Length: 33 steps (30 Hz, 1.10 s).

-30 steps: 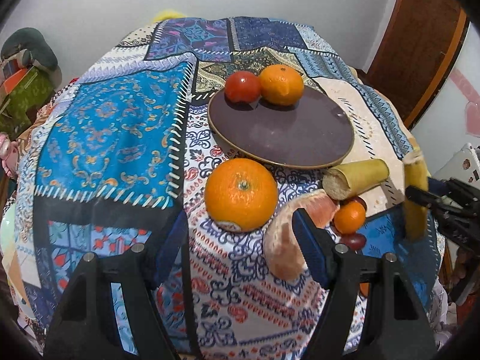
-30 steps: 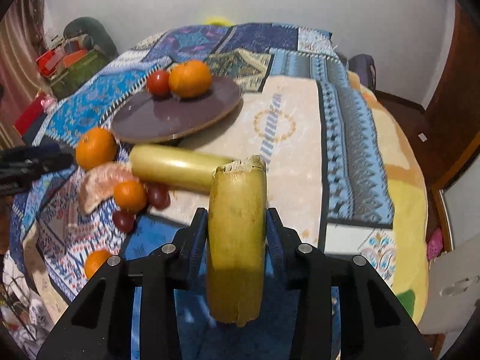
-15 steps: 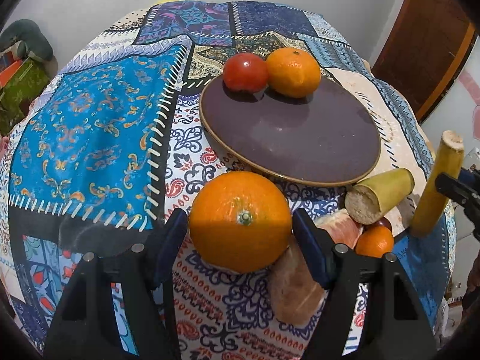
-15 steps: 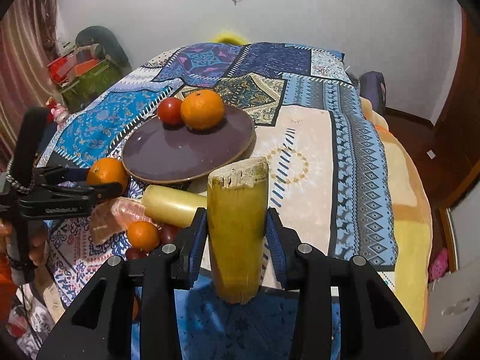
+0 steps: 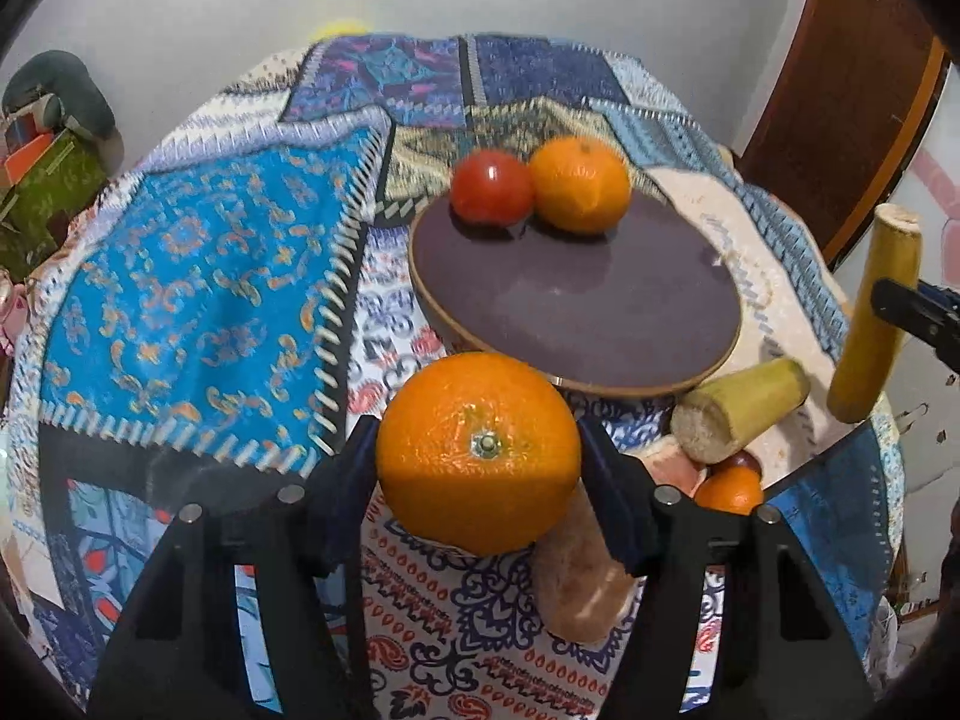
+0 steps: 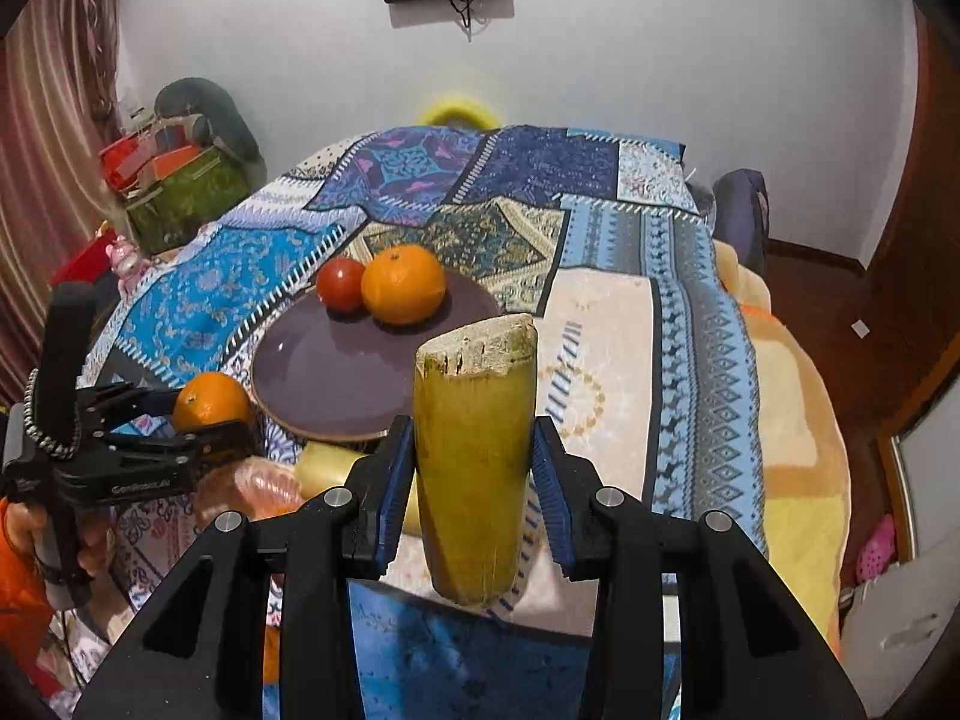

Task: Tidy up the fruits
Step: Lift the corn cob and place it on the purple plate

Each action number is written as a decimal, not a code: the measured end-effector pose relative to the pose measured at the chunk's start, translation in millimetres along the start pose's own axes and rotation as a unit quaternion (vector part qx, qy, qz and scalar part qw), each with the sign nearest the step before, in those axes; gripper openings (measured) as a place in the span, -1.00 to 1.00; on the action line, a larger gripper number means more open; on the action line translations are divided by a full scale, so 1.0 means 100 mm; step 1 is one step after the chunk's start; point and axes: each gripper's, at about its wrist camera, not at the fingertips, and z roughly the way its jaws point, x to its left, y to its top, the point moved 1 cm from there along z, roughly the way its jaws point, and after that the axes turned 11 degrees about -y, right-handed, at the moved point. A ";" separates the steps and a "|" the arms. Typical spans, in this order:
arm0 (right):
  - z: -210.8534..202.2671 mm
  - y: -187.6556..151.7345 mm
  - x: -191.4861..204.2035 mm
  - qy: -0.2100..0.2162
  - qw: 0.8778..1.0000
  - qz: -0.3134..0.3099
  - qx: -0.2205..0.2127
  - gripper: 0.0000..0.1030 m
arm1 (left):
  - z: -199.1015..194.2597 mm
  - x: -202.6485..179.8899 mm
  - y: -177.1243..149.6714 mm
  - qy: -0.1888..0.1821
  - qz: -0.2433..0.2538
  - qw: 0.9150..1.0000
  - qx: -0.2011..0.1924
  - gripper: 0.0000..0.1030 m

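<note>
Two fruits sat on the plate (image 5: pixel 576 324) ahead. Left gripper (image 5: pixel 480 474), jaws just closing, pinched an orange (image 5: pixel 480 450); right gripper (image 6: pixel 474 480) clamped a yellow stalk (image 6: pixel 474 456); several pieces remained loose.

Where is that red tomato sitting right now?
The tomato sits on the far side of the purple plate, touching the left of an orange, in both views.

Rig appearance: two hand-held black grippers

Left gripper (image 5: pixel 480 468) and right gripper (image 6: pixel 474 468): matte black angular frames, blue ribbed pads (image 6: pixel 393 492), round silver screws (image 6: pixel 339 497) on each finger. Left unit has a pale embossed logo, unreadable, a black upright handle (image 6: pixel 63 354) and a braided black-and-white cord (image 6: pixel 36 420). Orange sleeve (image 6: pixel 18 588) at the hand.
</note>
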 end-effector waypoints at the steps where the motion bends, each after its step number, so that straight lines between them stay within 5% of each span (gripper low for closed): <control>1: -0.01 0.02 0.01 0.000 1.000 -0.001 -0.003 -0.31 | -0.04 -0.01 0.03 0.000 0.001 1.000 -0.005 0.26; 15: 0.10 0.52 0.24 0.009 0.999 -0.016 -0.046 -0.31 | -0.31 -0.06 0.61 -0.011 0.021 0.997 -0.069 0.26; 33: 0.83 0.60 0.34 0.037 0.999 0.022 0.009 -0.31 | 0.42 0.09 0.67 -0.016 0.007 1.000 -0.023 0.26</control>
